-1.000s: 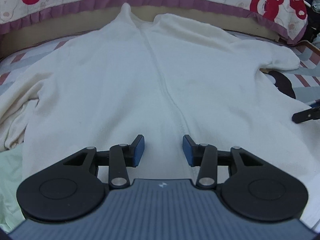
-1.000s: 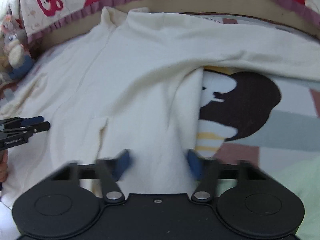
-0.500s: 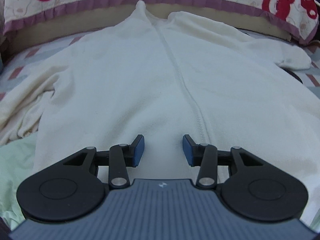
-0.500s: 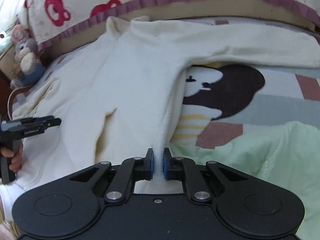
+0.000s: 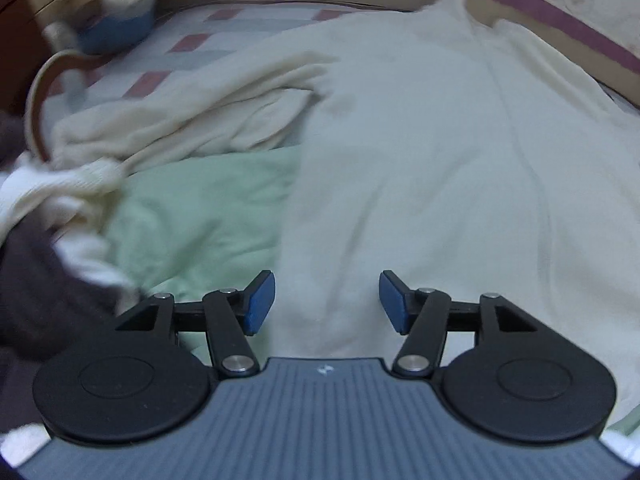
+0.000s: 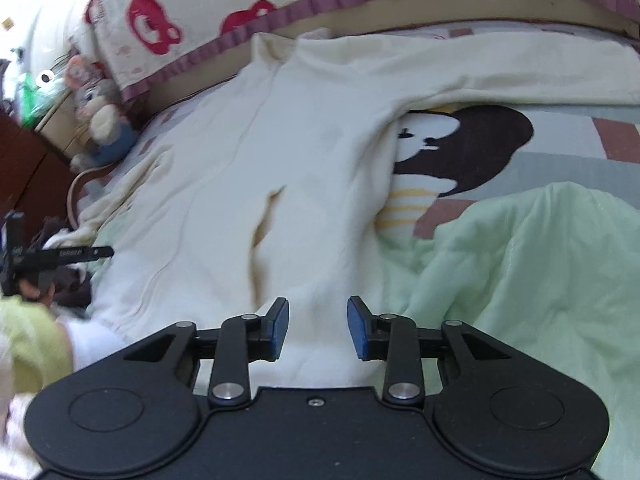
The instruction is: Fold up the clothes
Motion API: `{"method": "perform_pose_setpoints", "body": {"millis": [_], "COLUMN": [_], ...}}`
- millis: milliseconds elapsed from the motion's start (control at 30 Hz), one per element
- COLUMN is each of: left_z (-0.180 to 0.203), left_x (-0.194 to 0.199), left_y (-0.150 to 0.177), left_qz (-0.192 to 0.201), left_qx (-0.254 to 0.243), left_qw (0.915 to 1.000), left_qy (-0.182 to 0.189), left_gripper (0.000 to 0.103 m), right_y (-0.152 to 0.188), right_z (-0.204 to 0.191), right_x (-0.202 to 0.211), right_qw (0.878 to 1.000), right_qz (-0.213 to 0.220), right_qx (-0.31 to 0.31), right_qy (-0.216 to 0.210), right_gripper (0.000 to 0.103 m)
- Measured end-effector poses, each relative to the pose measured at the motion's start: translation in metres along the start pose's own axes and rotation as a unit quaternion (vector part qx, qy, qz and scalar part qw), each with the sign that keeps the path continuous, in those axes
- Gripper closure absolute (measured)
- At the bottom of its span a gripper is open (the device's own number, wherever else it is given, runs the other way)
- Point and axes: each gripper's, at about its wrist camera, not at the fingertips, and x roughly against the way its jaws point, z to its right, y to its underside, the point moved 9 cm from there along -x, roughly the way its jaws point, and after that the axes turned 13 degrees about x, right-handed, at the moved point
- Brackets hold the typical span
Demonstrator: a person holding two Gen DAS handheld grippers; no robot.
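A cream zip-front jacket [image 5: 440,152] [image 6: 304,168] lies spread front-up on the bed, collar toward the headboard. Its left sleeve [image 5: 192,112] is bunched up at the left side. My left gripper [image 5: 326,302] hovers open over the jacket's lower left hem edge, with nothing between its blue pads. My right gripper [image 6: 318,326] is open just above the jacket's lower right hem, nothing pinched. The left gripper [image 6: 60,256] shows at the left edge of the right wrist view, held by a hand.
A pale green blanket [image 5: 192,216] [image 6: 520,272] lies under the jacket's lower part. A patterned bedsheet [image 6: 472,148] with a cartoon print is at the right. A plush toy [image 6: 100,120] sits at the bed's left. A bear-print pillow [image 6: 240,12] lines the headboard. Dark clothing [image 5: 28,280] lies at the left.
My right gripper was shut on the jacket's right hem edge half a second ago and has let go and opened. My left gripper swung left toward the jacket's left edge.
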Motion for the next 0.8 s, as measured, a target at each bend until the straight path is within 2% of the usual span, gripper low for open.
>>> {"method": "perform_pose_setpoints", "body": {"millis": [100,167,233,400,500,533,567,667,800], "left_z": [-0.004,0.004,0.009,0.025,0.024,0.023,0.022,0.024,0.037], "left_x": [0.005,0.002,-0.007,-0.015,-0.014,-0.013,-0.013,-0.009,-0.001], "left_y": [0.002,0.004,0.008,0.015,0.015,0.014,0.014,0.012,0.010], "left_qz": [-0.009,-0.010,-0.016,-0.014,-0.009,-0.009,-0.009,0.002,0.027], "left_qx": [0.020,0.005,-0.013,-0.056,-0.057,-0.052,-0.048,-0.044,-0.055], "left_qw": [0.9995,0.9996,0.9997,0.9983,0.9984,0.9986,0.9988,0.9988,0.9958], "left_qy": [0.025,0.026,0.011,-0.001,0.002,0.004,0.006,0.020,0.067], "left_gripper": [0.041,0.039,0.039,0.039,0.039,0.039,0.039,0.039,0.039], "right_y": [0.011,0.023,0.032,0.028,0.026,0.025,0.024,0.022,-0.019], "right_z": [-0.020,-0.035,-0.047,-0.045,-0.044,-0.044,-0.044,-0.043,-0.021], "right_x": [0.008,0.007,0.006,0.001,-0.002,-0.002,-0.003,-0.006,-0.010], "right_qw": [0.997,0.986,0.972,0.968,0.966,0.965,0.964,0.961,0.977], "right_qz": [-0.015,-0.035,-0.050,-0.039,-0.032,-0.030,-0.027,-0.021,0.027], "right_qx": [0.071,0.155,0.221,0.236,0.244,0.247,0.250,0.258,0.193], "right_qy": [0.022,0.043,0.059,0.073,0.081,0.083,0.086,0.094,0.089], "right_gripper": [0.064,0.057,0.055,0.057,0.058,0.081,0.095,0.095,0.095]}}
